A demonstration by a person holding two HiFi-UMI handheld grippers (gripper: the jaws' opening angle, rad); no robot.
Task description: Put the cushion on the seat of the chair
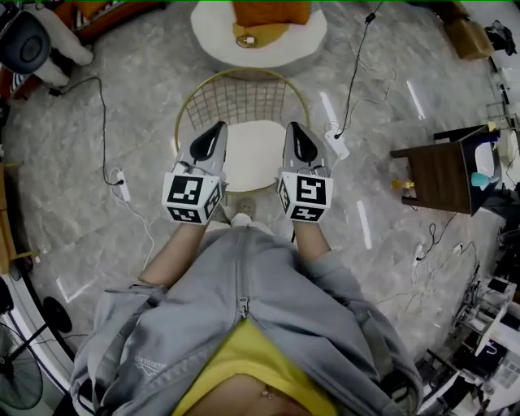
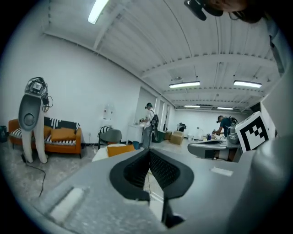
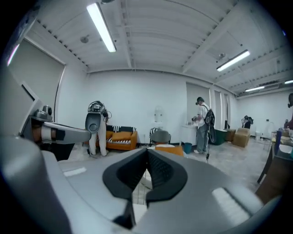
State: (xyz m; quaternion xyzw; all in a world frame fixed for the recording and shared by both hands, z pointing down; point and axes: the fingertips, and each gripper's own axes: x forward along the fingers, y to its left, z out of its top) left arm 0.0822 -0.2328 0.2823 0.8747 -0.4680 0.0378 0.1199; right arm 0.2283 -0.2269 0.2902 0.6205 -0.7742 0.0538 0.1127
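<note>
Holding the left gripper (image 1: 220,127) and the right gripper (image 1: 293,127) side by side above the gold wire chair (image 1: 244,96), both pointing away from the body. Showing each pair of jaws pressed together, pinching nothing. Leaving the white cushion (image 1: 254,154) flat on the chair's seat, below and between them. Beyond the chair, an orange cushion (image 1: 272,12) on a round white surface (image 1: 302,42).

Grey jacket (image 1: 317,325), yellow top (image 1: 244,361); left tool (image 1: 218,131) and right tool (image 1: 292,131) grey.

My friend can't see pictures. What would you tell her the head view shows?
A person holds the shut left gripper and right gripper above a gold wire chair with a white pad on its seat. An orange cushion lies beyond.
</note>
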